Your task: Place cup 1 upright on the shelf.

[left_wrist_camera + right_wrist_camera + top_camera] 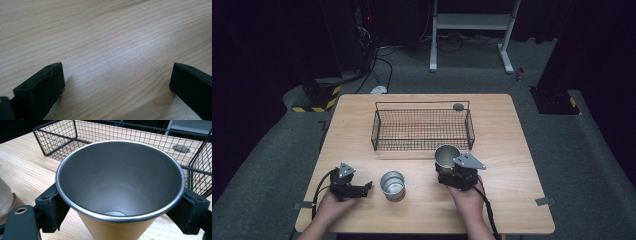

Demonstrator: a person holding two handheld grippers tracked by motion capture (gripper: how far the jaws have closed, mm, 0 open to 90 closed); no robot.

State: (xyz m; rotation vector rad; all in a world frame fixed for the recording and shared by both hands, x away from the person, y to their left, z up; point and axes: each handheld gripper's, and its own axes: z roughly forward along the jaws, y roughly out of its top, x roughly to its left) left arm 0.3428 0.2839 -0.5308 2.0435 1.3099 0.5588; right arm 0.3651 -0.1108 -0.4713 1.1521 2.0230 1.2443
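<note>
Bare table (492,200) around; wire basket (422,129) walls off the far side.

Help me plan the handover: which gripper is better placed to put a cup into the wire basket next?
Right. The right gripper already clamps a cup beside the basket; the left gripper is open over bare table.

No text, label, brand or number can be read on anything in these pictures.

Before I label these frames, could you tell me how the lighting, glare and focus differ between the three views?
High view: lit table, dark surroundings, soft detail. Left gripper view: pale sheen on the wood between the open left gripper, whose near parts are blurred. Right gripper view: the cup is sharp, with soft reflections inside; the basket is slightly softer.
</note>
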